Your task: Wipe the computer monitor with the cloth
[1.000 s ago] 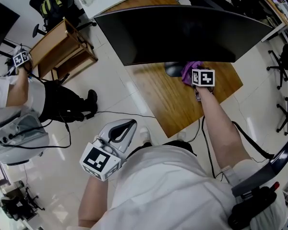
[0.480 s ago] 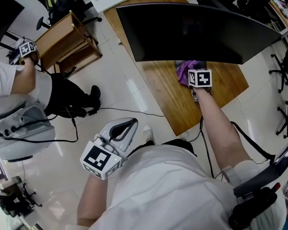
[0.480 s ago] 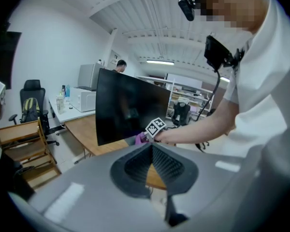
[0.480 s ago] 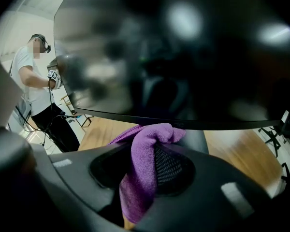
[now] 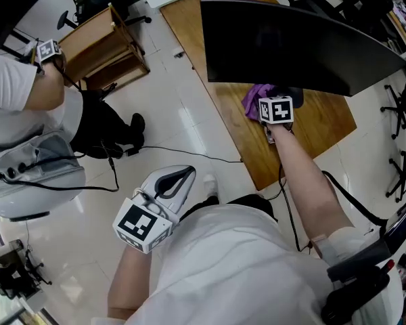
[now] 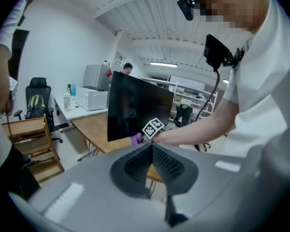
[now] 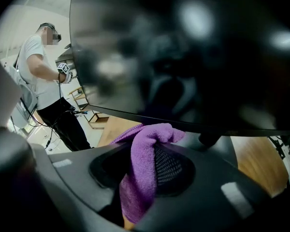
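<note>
The wide, dark, curved monitor (image 5: pixel 304 42) stands on a wooden desk (image 5: pixel 318 124). My right gripper (image 5: pixel 268 99) is at the monitor's lower edge near its stand, shut on a purple cloth (image 5: pixel 254 99). In the right gripper view the cloth (image 7: pixel 145 163) is bunched between the jaws and hangs down, just below the screen (image 7: pixel 183 52). My left gripper (image 5: pixel 181 177) hangs low over the floor, away from the desk, shut and holding nothing. The left gripper view shows its jaws closed together (image 6: pixel 152 146), with the monitor (image 6: pixel 135 112) farther off.
A second person (image 5: pixel 27 93) stands at the left with a marker cube (image 5: pixel 49 49) on a gripper. A wooden chair (image 5: pixel 101 46) sits beside the desk. A black cable (image 5: pixel 183 156) runs across the tiled floor. Office chairs (image 5: pixel 402 93) are at the right.
My right gripper with the cloth has slid left along the monitor's lower edge. The head view has shifted. The left gripper has stayed put.
</note>
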`<state>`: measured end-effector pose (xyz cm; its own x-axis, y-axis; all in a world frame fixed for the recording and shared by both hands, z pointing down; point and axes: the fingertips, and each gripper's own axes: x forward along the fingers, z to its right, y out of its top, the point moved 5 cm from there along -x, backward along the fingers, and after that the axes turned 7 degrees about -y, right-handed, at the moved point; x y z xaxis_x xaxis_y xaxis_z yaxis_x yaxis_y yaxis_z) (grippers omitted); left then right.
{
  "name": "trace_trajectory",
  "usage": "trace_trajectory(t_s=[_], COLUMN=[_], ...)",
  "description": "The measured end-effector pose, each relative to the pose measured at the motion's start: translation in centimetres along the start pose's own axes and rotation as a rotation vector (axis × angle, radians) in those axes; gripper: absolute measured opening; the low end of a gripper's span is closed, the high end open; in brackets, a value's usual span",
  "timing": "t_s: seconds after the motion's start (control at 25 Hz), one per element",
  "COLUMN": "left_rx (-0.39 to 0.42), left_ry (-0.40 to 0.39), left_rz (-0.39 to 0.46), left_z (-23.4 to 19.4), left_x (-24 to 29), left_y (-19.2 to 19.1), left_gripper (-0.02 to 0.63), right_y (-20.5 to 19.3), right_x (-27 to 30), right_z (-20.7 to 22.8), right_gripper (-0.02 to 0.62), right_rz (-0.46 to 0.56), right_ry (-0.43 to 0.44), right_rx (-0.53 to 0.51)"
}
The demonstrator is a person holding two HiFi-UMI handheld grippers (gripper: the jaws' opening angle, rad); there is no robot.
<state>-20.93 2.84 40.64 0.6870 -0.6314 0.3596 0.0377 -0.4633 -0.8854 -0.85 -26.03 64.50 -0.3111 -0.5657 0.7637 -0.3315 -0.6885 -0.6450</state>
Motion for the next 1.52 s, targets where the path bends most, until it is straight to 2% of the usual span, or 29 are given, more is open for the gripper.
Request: trace_trajectory(t_s=[0.64, 1.04, 1.28, 1.52], left_rx=[-0.046, -0.081, -0.085, -0.090], left_ry=[0.063, 0.130, 0.145, 0.150], left_rz=[0.028, 0.059, 0.074, 0.084], left_z=[-1.4, -2.3, -2.1, -2.3], left_x=[-4.7, -7.6, -8.2, -8.6], left_y=[-2.2, -3.2, -3.8, -4.2], left_gripper=[0.020, 0.021, 0.020, 0.021], right_y=[2.4, 4.0, 5.2, 6.0], right_x=[1.3, 2.5, 2.3, 2.0], right_z=[-9.9, -15.7, -17.9, -17.7], right_gripper=[0.129, 0.127, 0.129, 0.129], right_rz=[0.017, 0.024, 0.040, 0.043], right_ry=[0.099, 0.174, 0.187, 0.167], right_rx=[-0.107, -0.174, -0.208, -0.190])
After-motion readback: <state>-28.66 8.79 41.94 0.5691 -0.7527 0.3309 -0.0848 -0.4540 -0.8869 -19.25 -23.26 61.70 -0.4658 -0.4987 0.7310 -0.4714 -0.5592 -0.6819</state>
